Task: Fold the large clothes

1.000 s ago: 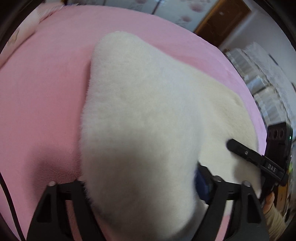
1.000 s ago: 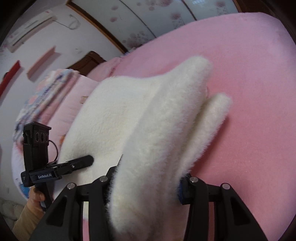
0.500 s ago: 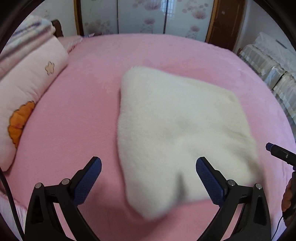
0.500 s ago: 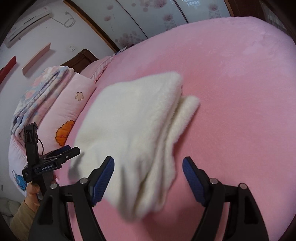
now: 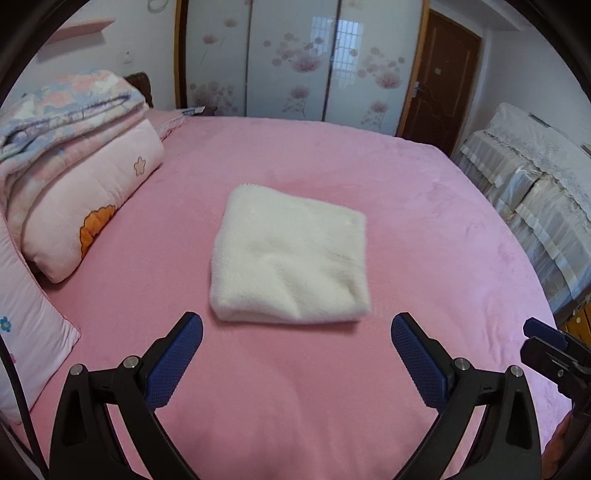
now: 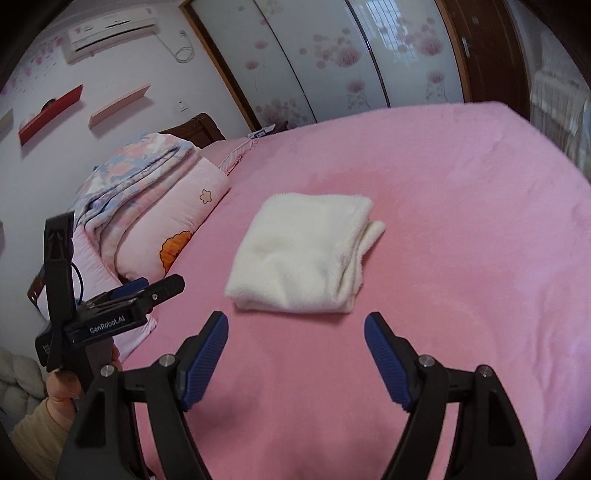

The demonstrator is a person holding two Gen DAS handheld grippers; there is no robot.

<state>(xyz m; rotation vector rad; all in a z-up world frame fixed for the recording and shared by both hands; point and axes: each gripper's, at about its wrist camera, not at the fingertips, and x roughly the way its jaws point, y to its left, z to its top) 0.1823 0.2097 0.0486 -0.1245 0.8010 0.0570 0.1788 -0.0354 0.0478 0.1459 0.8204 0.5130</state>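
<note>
A second ago both grippers were clamped on the fluffy cream-white fleece garment [image 5: 291,258]; since then they have let go and drawn back, and it now lies folded into a thick, roughly square bundle on the pink plush bedcover [image 5: 443,240], touching neither tool. The left gripper [image 5: 297,354] hangs just short of the bundle's near edge with its two blue-padded jaws spread wide and nothing between them. The right gripper [image 6: 295,350] is likewise spread apart and empty, a little back from the garment [image 6: 303,254], whose layered edges show on its right side.

The only legible writing is "GenRobot.AI", in white on the black body of the left gripper as seen from the right wrist camera [image 6: 110,321], where a hand [image 6: 62,387] in a tan sleeve grips its handle.

There is one folded garment and two grippers. At the head of the bed sits one rolled pale-pink quilt with an orange flower print [image 5: 92,206], and on it one folded blue-and-pink floral blanket [image 5: 70,99].

The bedcover is smooth and spans nearly the whole view. Behind it stand sliding wardrobe doors with pink blossom patterns [image 5: 295,59], a brown wooden door [image 5: 439,74], a white wall-mounted air conditioner [image 6: 110,33], and three slanted wall shelves, one of them red [image 6: 51,114].
</note>
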